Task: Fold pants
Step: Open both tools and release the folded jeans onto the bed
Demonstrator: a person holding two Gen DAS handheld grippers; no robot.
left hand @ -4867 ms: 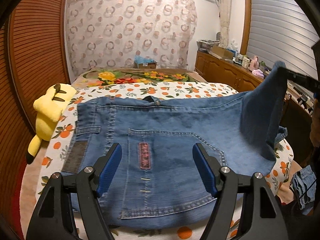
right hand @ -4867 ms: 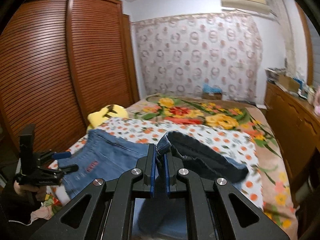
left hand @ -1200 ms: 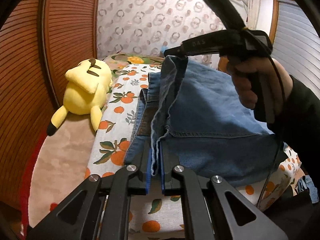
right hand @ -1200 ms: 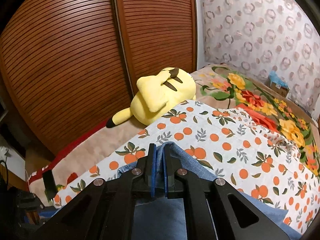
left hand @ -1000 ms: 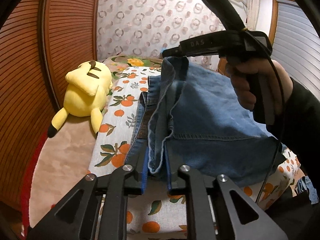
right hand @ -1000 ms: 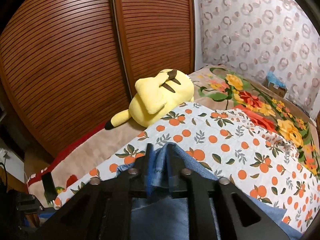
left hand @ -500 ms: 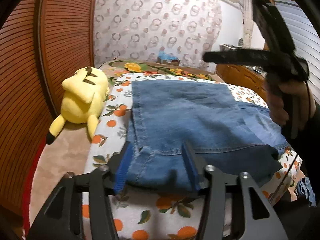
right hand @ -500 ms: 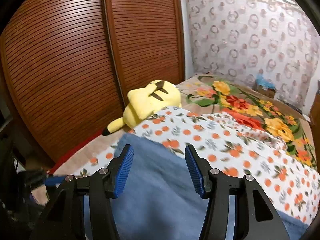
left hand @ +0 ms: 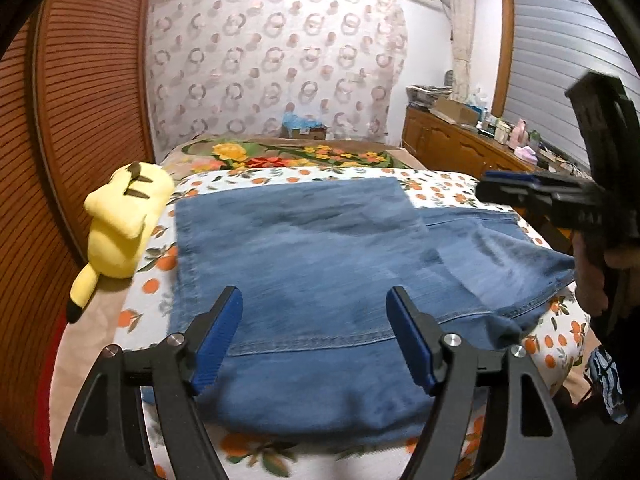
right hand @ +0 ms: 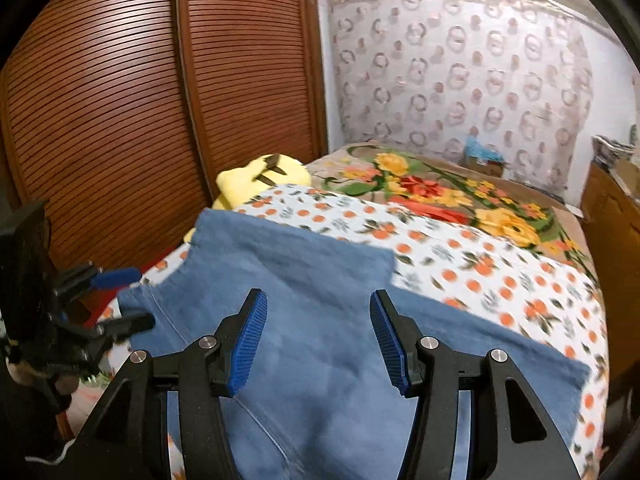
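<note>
Lying folded on the bedspread (left hand: pixel 448 190), the pants (left hand: pixel 304 256) look heavy, stiff denim, unlikely to slip. Left gripper (left hand: pixel 316 336) and right gripper (right hand: pixel 318 338) hover spread, holding nothing. Best grab: near hem corners.

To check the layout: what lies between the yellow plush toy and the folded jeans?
In the left wrist view, only a strip of orange-print sheet separates the plush toy from the jeans.

One pair of folded denim pants (left hand: pixel 304 264); one yellow plush toy (left hand: pixel 120 228); two grippers, left (left hand: pixel 316 336) and right (right hand: pixel 318 338); one patterned bedspread (right hand: pixel 500 280).
</note>
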